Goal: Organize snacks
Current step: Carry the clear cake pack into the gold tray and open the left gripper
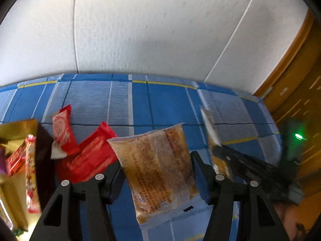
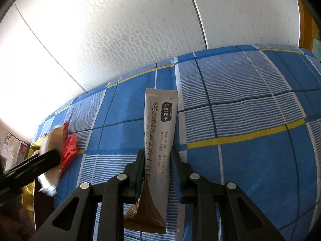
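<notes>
Left gripper (image 1: 157, 172) is clamped on a clear-wrapped pastry pack (image 1: 158, 172) held above the blue plaid sheet (image 1: 168, 104); right gripper (image 2: 157, 160) pinches a stick sachet (image 2: 160, 124). Both look light and crinkly, probably slippery, so I'd grab mid-body and squeeze the pastry gently.

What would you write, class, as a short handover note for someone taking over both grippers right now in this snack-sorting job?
Left gripper: shut on a clear-wrapped brown pastry pack, lifted over the checked cloth.
Right gripper: shut on a grey stick sachet.
Gold box at the left already holds some snacks. Two red packets lie beside it on the cloth.
Left: place both held items, then the red packets.
</notes>
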`<control>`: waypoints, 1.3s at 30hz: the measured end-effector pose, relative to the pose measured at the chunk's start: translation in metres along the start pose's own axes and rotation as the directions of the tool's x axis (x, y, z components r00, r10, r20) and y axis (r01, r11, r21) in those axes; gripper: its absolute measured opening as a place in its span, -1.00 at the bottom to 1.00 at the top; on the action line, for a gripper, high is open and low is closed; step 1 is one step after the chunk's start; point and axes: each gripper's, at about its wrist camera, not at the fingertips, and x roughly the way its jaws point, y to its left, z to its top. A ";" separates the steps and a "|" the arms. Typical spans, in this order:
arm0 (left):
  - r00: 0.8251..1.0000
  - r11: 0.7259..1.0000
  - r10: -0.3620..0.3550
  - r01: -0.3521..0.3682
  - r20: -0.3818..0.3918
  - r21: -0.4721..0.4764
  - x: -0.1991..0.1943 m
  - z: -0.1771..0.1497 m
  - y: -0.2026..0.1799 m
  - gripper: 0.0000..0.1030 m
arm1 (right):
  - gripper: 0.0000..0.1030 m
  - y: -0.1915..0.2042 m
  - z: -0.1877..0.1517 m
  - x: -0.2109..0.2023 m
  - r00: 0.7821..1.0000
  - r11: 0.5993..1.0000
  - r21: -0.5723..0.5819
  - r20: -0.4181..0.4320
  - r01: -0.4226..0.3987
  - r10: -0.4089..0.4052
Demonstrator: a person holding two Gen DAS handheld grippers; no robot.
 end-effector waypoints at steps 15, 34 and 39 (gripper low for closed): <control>0.990 0.987 -0.010 0.032 0.142 -0.154 -0.081 -0.030 0.085 0.19 | -0.50 0.012 -0.006 -0.001 0.997 0.993 -0.094 0.037 0.068 -0.065; 0.993 0.916 0.113 -0.116 -0.031 -0.385 -0.038 -0.057 0.217 0.19 | -0.49 0.019 -0.005 0.003 0.992 0.980 -0.164 0.065 0.117 -0.107; 0.991 0.893 0.128 -0.104 0.026 -0.439 -0.048 -0.059 0.236 0.20 | -0.49 0.019 -0.004 0.005 0.992 0.977 -0.175 0.071 0.119 -0.108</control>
